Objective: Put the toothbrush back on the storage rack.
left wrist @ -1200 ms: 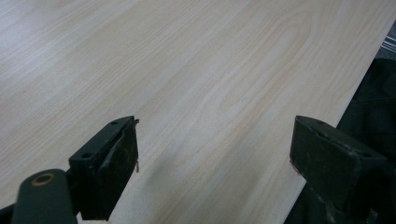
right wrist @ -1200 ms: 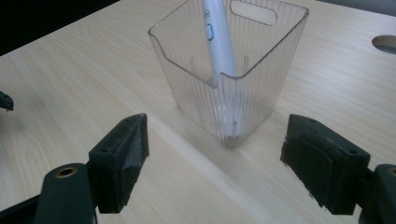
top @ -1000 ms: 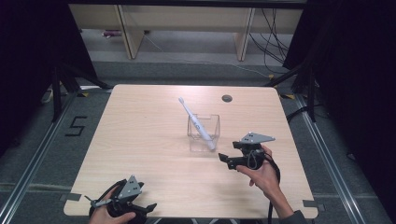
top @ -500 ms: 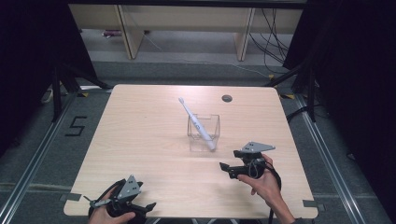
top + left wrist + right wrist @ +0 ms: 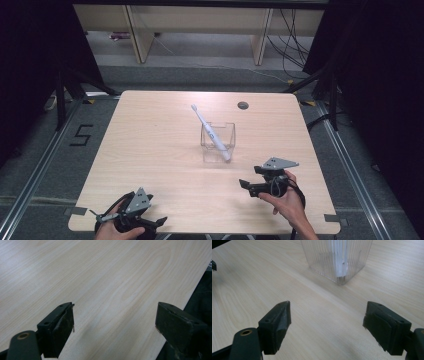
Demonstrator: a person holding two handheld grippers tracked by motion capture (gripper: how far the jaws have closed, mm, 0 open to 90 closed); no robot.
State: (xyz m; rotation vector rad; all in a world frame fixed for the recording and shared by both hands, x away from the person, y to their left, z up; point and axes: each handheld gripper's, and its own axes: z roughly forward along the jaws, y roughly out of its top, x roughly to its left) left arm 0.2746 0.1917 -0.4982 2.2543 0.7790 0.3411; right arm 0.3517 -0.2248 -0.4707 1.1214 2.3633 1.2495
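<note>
A clear ribbed plastic cup (image 5: pixel 218 142) stands near the middle of the wooden table (image 5: pixel 160 145). A white toothbrush (image 5: pixel 210 131) leans inside it, head up toward the far left. My right gripper (image 5: pixel 246 186) hovers open near the front right, apart from the cup; in the right gripper view the cup (image 5: pixel 337 257) stands just ahead of the open jaws (image 5: pixel 325 323), with the toothbrush handle (image 5: pixel 340 255) seen through its wall. My left gripper (image 5: pixel 159 221) is open at the table's front left edge, jaws (image 5: pixel 115 322) empty over bare wood.
A small dark round hole (image 5: pixel 243 105) sits in the table near the far edge. The table edge (image 5: pixel 190 297) drops off to the right in the left gripper view. Shelving and cables lie on the floor beyond the table.
My right gripper has drawn back toward the front edge, away from the cup. The left gripper has barely moved.
</note>
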